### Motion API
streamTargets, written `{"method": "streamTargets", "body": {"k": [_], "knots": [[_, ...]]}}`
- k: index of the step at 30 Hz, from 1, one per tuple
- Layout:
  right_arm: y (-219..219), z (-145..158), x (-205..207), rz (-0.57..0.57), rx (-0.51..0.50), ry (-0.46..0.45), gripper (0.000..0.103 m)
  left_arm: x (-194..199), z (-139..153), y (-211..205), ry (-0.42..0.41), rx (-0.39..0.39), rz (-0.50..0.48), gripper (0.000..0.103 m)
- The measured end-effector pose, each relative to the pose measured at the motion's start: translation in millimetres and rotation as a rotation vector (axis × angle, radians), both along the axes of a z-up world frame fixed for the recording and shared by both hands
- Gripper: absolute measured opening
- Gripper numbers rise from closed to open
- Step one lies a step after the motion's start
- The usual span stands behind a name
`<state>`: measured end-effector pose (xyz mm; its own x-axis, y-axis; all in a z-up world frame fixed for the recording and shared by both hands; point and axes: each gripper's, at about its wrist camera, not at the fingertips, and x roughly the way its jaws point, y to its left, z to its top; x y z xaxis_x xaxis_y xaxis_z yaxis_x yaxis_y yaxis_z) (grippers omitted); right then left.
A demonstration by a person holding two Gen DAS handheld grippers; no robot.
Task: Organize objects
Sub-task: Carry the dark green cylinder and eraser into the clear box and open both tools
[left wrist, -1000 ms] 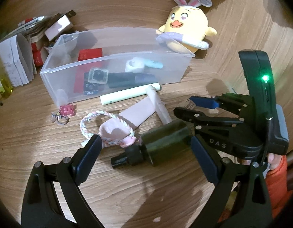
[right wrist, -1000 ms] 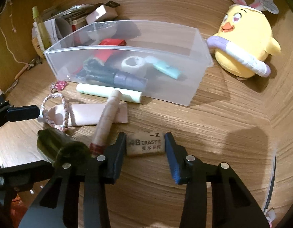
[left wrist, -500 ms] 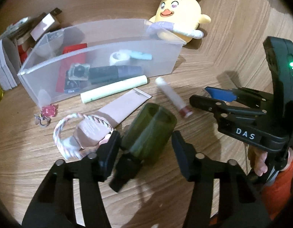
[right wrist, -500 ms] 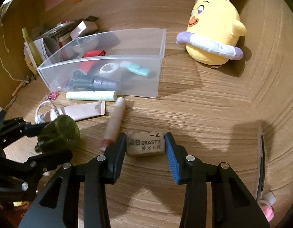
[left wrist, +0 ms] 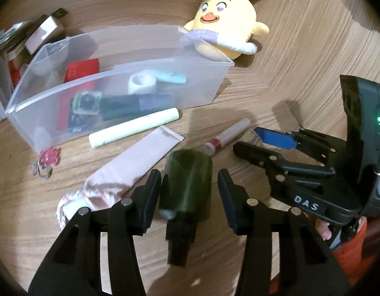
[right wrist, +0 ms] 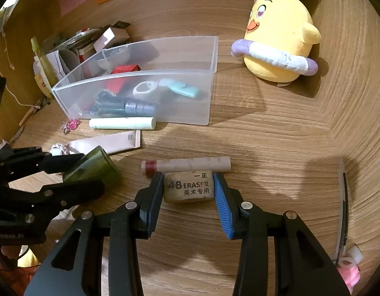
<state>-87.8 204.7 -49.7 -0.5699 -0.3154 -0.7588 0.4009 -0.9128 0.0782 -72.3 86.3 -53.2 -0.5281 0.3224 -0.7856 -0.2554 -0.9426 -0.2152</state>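
Note:
My left gripper (left wrist: 188,192) is shut on a dark green bottle (left wrist: 187,185) and holds it just above the wooden table, cap toward the camera. It also shows at the left of the right wrist view (right wrist: 91,170). My right gripper (right wrist: 188,188) is shut on a beige 4B eraser (right wrist: 187,186) and holds it above the table. A clear plastic bin (right wrist: 140,79) holding several small items stands behind. A pale green stick (right wrist: 122,123), a pink tube (right wrist: 108,143) and a white lip-balm tube (right wrist: 187,165) lie in front of the bin.
A yellow chick plush (right wrist: 278,46) sits right of the bin. Boxes and papers (right wrist: 74,46) crowd the back left. A pink charm (right wrist: 71,124) and a braided bracelet (left wrist: 71,197) lie by the pink tube. Small pink and white items (right wrist: 348,266) lie at the far right.
My left gripper has closed on the green bottle and lifted it. My right gripper has lifted the eraser up and back. The lip-balm tube has rolled to lie crosswise.

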Motion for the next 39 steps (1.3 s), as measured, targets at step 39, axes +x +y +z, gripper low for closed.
{"method": "streamTargets", "body": {"k": [39], "knots": [[-22, 90, -5, 0.060, -0.153, 0.214, 0.037, 13, 115, -90, 0.357, 0.082, 0.240, 0.041]]}}
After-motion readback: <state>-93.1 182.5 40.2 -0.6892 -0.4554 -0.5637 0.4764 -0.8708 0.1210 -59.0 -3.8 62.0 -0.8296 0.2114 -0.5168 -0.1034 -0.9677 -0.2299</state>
